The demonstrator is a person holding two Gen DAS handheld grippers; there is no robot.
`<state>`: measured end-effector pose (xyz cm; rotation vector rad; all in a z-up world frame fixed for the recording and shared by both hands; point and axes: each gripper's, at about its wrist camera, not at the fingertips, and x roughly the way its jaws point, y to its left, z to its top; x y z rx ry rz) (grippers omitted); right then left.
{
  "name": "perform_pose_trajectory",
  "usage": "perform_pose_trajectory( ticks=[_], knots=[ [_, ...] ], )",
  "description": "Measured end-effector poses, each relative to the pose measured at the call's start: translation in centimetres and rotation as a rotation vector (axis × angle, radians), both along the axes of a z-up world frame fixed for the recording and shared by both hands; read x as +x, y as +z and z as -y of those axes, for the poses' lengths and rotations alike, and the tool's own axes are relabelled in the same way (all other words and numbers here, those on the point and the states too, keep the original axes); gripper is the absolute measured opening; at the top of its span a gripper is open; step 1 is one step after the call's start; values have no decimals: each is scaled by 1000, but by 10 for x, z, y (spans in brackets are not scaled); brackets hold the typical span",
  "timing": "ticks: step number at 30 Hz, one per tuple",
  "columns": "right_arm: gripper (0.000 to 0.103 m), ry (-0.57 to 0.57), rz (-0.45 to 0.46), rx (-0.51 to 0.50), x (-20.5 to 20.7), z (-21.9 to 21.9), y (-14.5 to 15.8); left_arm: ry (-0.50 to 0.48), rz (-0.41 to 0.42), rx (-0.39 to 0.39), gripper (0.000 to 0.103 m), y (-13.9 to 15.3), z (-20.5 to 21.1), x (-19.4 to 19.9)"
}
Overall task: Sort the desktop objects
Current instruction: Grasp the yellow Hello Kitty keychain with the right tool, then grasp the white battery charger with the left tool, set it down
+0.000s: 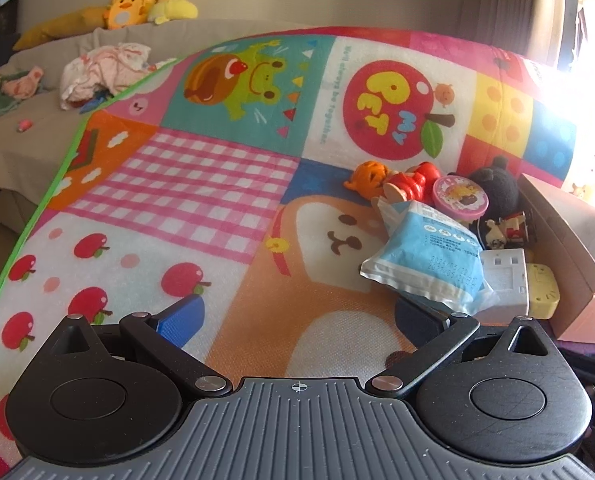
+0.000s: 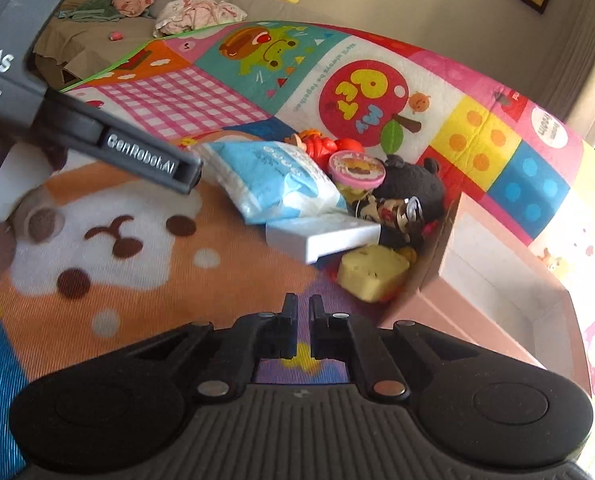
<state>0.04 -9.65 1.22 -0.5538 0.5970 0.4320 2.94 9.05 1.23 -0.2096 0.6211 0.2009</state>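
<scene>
A pile of small objects lies on the colourful play mat (image 1: 201, 184). It holds a blue-and-white packet (image 1: 425, 256), a white plug block (image 1: 501, 276), a yellow block (image 1: 541, 292), a pink round tin (image 1: 461, 196), a black plush (image 1: 493, 184), a red figure (image 1: 411, 184) and an orange tiger toy (image 1: 371, 178). My left gripper (image 1: 297, 320) is open just left of the packet, its right finger at the packet's near corner. My right gripper (image 2: 303, 312) is shut on nothing, a little short of the yellow block (image 2: 371, 272) and white plug block (image 2: 325, 236).
An open cardboard box (image 1: 569, 240) stands right of the pile, its wall (image 2: 429, 264) against the yellow block. The left gripper's finger (image 2: 149, 156) crosses the upper left of the right wrist view, near the packet (image 2: 273, 184). Behind the mat is a sofa (image 1: 57, 60) with clothes and plush toys.
</scene>
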Motion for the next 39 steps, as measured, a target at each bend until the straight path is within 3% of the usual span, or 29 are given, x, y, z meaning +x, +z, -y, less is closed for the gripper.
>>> perform_pose_trajectory(
  ticks=[3,6,8,10,13,14,15,17,21,25,30,33,36,39],
  knots=[
    [6,-57,31,22,-9,28,6,-40,49,7,103,9,10,-8],
    [12,-173,78,85,-3,63,18,-158,119,50,103,22,34,-20],
    [41,-292,108,158,6,92,26,-262,150,106,103,28,56,-25],
    [55,-414,130,264,16,124,36,-351,166,175,103,30,78,-27],
    [55,-575,120,388,35,169,41,-444,171,282,95,25,108,-23],
    [55,-627,118,408,44,181,39,-470,165,316,79,22,116,-19],
    [55,-661,109,418,52,191,36,-499,151,342,69,18,124,-14],
    [53,-694,75,439,67,203,29,-530,135,366,71,10,133,-3],
    [39,-654,27,450,90,204,20,-527,118,408,65,-1,138,15],
    [41,-620,81,358,103,182,17,-523,96,410,53,-5,130,29],
    [41,-543,71,344,114,167,19,-516,72,379,33,-8,119,36],
    [41,-527,122,320,107,158,25,-459,64,343,21,-5,105,38],
    [41,-467,236,289,85,142,39,-409,80,306,20,3,87,32],
    [44,-323,312,216,57,112,47,-382,88,243,20,14,69,16]
  ],
)
